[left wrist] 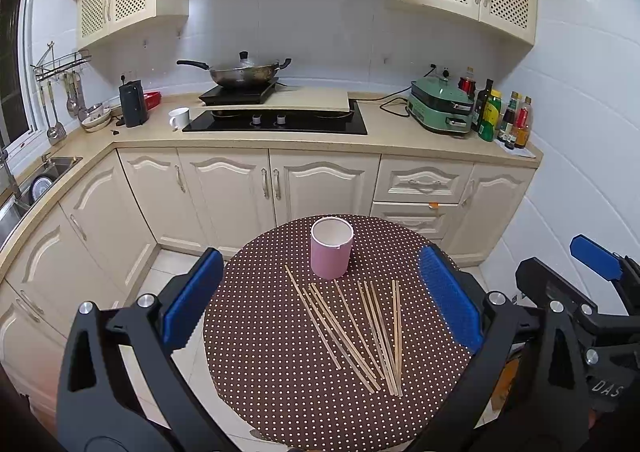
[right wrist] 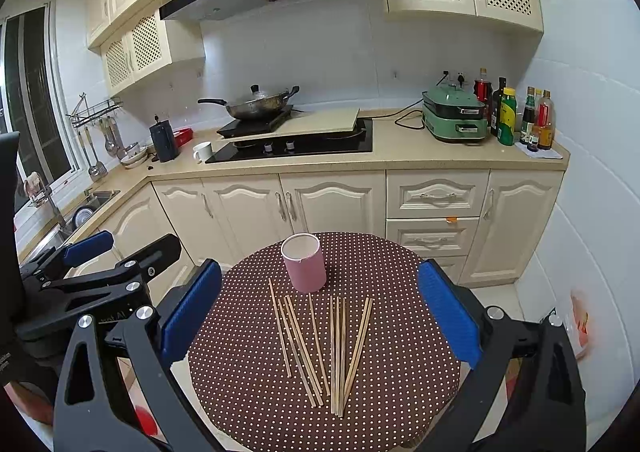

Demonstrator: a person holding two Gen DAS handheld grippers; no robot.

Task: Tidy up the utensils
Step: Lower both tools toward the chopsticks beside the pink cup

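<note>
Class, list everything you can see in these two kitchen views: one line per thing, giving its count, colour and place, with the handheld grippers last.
chopsticks: about ten, pale wood, loose on the table before the cup
cup: one, pink, empty, upright at the table's far side
table: one, round, brown with white dots
wok: one, steel, lidded, on a black cooker
mug: one, white, left of the hob
green cooker: one, on the counter's right
bottles: several, mixed colours, counter's right end
sink: one, steel, far left
left gripper: black with blue pads, open
right gripper: same, open
</note>
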